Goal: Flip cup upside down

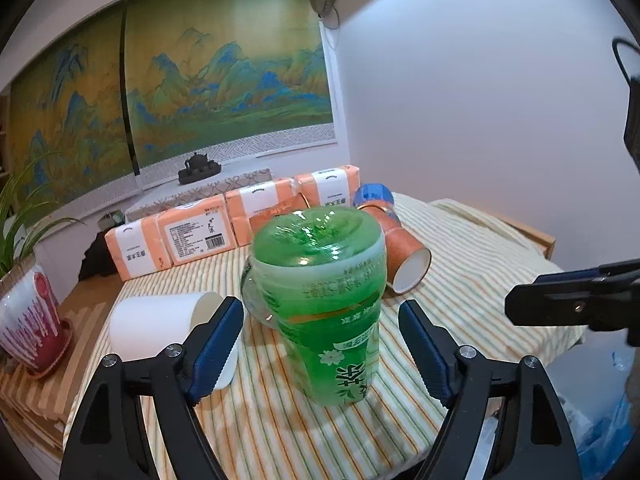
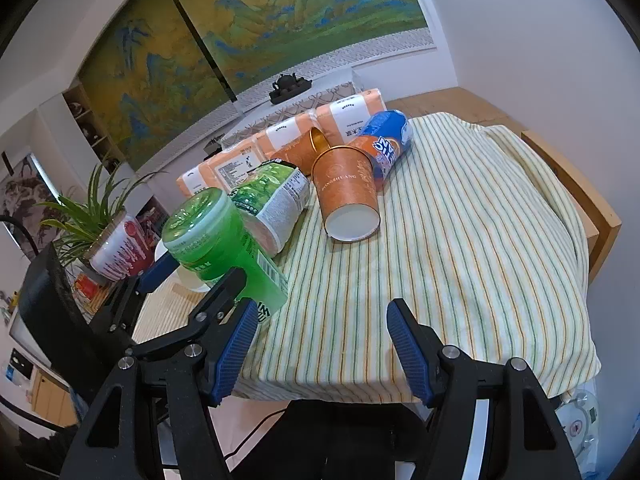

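Observation:
A green translucent plastic cup (image 1: pixel 324 300) stands upside down on the striped cloth, its base up and its label text inverted. My left gripper (image 1: pixel 322 354) is open, its blue pads on either side of the cup and apart from it. The cup also shows in the right wrist view (image 2: pixel 224 248) at the left, with the left gripper's fingers (image 2: pixel 160 268) around it. My right gripper (image 2: pixel 320 356) is open and empty over the table's near edge, right of the cup.
A white paper cup (image 1: pixel 160 320) lies on its side left of the green cup. Orange paper cups (image 2: pixel 348 196), a green-labelled cup (image 2: pixel 276 200) and a blue-orange one (image 2: pixel 388 140) lie behind. Tissue packs (image 1: pixel 200 232) line the back. A potted plant (image 1: pixel 28 320) stands left.

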`<state>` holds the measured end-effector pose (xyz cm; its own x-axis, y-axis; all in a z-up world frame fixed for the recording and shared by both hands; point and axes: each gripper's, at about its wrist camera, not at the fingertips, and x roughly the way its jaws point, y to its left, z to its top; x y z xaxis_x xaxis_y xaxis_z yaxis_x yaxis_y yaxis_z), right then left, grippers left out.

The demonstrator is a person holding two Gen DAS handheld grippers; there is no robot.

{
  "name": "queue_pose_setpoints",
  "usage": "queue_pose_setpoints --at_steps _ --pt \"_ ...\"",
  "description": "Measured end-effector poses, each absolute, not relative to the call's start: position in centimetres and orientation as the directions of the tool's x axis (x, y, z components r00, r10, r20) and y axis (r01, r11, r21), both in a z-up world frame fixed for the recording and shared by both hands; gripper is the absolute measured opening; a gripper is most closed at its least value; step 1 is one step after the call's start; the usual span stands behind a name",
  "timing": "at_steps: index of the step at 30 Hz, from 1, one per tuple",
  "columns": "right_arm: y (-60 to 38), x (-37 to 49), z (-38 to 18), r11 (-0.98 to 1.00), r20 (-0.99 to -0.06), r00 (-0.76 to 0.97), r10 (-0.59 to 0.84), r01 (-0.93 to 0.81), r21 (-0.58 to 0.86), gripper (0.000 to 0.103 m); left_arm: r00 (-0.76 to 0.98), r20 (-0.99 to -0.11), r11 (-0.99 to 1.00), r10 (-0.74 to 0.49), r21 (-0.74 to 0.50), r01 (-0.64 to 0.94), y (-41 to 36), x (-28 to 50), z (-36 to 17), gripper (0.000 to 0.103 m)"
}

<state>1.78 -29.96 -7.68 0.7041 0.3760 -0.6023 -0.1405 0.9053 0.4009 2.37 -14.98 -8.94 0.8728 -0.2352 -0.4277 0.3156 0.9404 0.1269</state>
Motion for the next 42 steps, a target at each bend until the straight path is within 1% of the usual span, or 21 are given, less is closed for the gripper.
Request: queue_pose_setpoints --at_steps 2,5,10,15,19,22,26,30,31,37,39,42 --pt "-29.8 1.7 -7.5 0.907 -0.597 0.71 0.374 -0.145 0.396 0.063 0.864 -0.439 0.943 -0.246 0.096 0.318 -14.3 2.0 -8.4 0.088" --pt "-29.5 1.5 -7.1 0.91 -0.586 0.719 0.372 -0.158 0.383 0.063 0.858 -0.443 0.947 -0.259 0.057 0.315 -13.3 1.0 -7.3 0.092" --pt "-28.6 1.4 -6.5 0.913 -0.575 0.727 0.375 -0.183 0.364 0.064 0.86 -0.446 0.958 -0.247 0.023 0.287 -11.3 -0.8 -5.6 0.094" --pt "-27.2 0.9 -6.0 0.931 -0.557 0.758 0.339 -0.188 0.312 0.066 0.855 -0.471 0.973 -0.216 -0.028 0.23 -8.4 -2.1 -4.4 0.094" --pt "-26.2 0.3 -5.4 0.941 -0.523 0.793 0.312 -0.185 0.282 0.069 0.864 -0.478 0.986 -0.158 -0.03 0.164 -6.4 -2.9 -3.8 0.095" --pt "-25.4 -0.5 -4.9 0.96 -0.48 0.839 0.257 -0.163 0.23 0.069 0.879 -0.463 0.993 -0.114 -0.021 0.117 -5.2 -3.6 -3.2 0.095" --pt "-24.8 -1.6 -4.0 0.97 -0.424 0.879 0.216 -0.142 0.199 0.07 0.892 -0.448 0.998 -0.067 -0.017 0.066 -4.1 -4.4 -2.4 0.095" --pt "-24.4 -2.8 -3.3 0.976 -0.363 0.914 0.182 -0.124 0.178 0.078 0.903 -0.428 0.999 -0.04 -0.017 0.036 -3.6 -4.9 -1.8 0.095" --pt "-24.2 -3.0 -3.1 0.978 -0.352 0.92 0.175 -0.121 0.17 0.079 0.902 -0.429 0.999 -0.038 -0.018 0.034 -3.6 -5.0 -1.7 0.095" --pt "-23.3 -3.9 -2.6 0.986 -0.312 0.938 0.149 -0.118 0.118 0.081 0.904 -0.426 0.999 -0.034 -0.032 0.022 -3.2 -5.6 -1.3 0.096" --pt "-23.1 -4.0 -2.6 0.986 -0.31 0.939 0.152 -0.121 0.116 0.083 0.905 -0.424 0.999 -0.032 -0.033 0.02 -3.3 -5.7 -1.2 0.098" --pt "-23.1 -4.2 -2.6 0.985 -0.309 0.938 0.157 -0.126 0.117 0.083 0.907 -0.42 0.999 -0.027 -0.031 0.015 -3.3 -5.8 -1.2 0.098"
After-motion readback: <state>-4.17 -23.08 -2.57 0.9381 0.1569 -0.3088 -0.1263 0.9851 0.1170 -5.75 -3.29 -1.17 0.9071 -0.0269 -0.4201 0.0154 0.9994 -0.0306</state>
